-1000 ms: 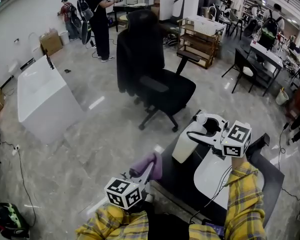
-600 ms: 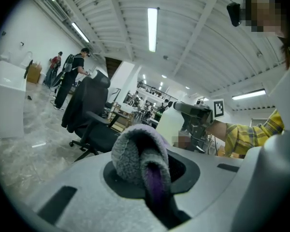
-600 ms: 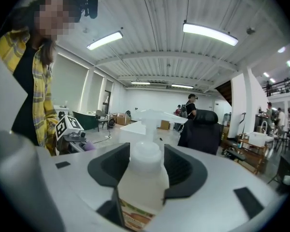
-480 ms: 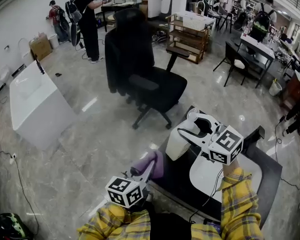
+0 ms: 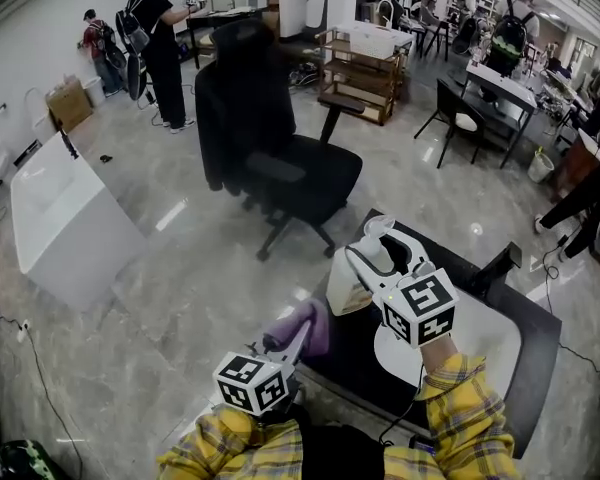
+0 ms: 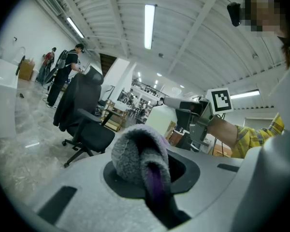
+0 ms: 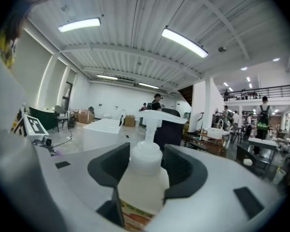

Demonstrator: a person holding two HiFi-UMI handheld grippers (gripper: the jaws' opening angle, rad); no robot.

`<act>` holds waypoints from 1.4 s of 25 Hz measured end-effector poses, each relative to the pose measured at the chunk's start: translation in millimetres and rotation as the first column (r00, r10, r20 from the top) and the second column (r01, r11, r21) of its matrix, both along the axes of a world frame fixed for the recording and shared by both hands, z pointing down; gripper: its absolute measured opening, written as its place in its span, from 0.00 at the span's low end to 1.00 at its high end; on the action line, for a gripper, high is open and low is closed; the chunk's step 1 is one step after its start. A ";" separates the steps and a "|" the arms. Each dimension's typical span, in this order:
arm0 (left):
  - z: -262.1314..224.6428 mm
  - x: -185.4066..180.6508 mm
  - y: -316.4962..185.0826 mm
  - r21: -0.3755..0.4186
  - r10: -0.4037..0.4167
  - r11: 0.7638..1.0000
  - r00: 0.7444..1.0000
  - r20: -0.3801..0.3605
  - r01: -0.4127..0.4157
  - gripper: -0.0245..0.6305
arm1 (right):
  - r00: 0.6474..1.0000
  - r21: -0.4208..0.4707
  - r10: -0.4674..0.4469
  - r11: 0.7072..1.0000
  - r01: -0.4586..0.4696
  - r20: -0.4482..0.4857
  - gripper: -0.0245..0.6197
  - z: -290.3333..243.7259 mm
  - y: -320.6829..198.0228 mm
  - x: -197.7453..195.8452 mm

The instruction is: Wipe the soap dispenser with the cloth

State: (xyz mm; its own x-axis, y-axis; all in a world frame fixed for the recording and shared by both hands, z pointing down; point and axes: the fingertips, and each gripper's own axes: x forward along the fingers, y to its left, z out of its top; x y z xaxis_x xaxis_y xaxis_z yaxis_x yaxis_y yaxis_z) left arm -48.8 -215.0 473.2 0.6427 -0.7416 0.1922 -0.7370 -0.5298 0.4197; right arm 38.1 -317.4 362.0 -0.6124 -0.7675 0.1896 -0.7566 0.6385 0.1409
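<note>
The white soap dispenser (image 5: 348,280) stands at the near left edge of the black table (image 5: 510,298). My right gripper (image 5: 380,258) reaches in from the right. Its jaws have just been closing, and now both pads press the bottle's shoulders below the pump (image 7: 142,178). My left gripper (image 5: 295,340) hangs low, left of the table, shut on a bunched grey-purple cloth (image 5: 305,326). In the left gripper view the cloth (image 6: 137,156) bulges from the jaws, with the dispenser (image 6: 159,122) a short way beyond and no contact between them.
A white oval board (image 5: 480,343) lies on the table under my right arm. A black office chair (image 5: 280,168) stands just beyond the table. A white tub (image 5: 60,218) sits at the far left, with several people and desks further back.
My right gripper has swung round the dispenser, its marker cube dropping toward me and to the left. The left gripper with the cloth has barely shifted.
</note>
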 end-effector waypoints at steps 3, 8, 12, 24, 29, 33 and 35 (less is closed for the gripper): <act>-1.3 -1.6 1.7 0.000 0.002 1.000 1.000 -0.002 -0.002 0.11 | 0.995 -0.020 0.102 0.995 -0.102 -0.003 0.37 -0.6 -1.1 1.8; -0.2 -4.1 2.3 -0.004 0.006 1.000 1.000 -0.004 -0.006 0.11 | 0.964 -0.020 0.266 0.964 -0.266 -0.009 0.37 0.0 -2.6 5.3; 0.1 -3.7 2.1 -0.009 0.007 1.000 1.000 -0.007 -0.007 0.11 | 0.956 -0.016 0.294 0.956 -0.294 -0.001 0.38 -0.4 -2.3 4.8; -2.8 -8.3 1.1 -0.005 0.007 1.000 1.000 -0.007 -0.007 0.11 | 0.966 -0.075 -0.258 0.964 0.255 -0.029 0.39 -2.7 13.3 3.1; -2.2 -11.7 2.5 -0.012 -0.003 1.000 1.000 -0.013 0.003 0.11 | 0.905 -0.113 -0.419 0.905 0.410 -0.071 0.38 2.7 15.7 6.2; -1.5 -12.9 4.2 -0.018 -0.010 1.000 1.000 -0.012 0.010 0.11 | 0.865 -0.132 -0.498 0.863 0.488 -0.055 0.38 5.3 18.3 -1.2; -1.3 -12.4 5.0 -0.021 -0.010 1.000 1.000 -0.013 0.010 0.11 | 0.857 -0.139 -0.515 0.850 0.509 -0.013 0.34 3.8 19.2 -3.1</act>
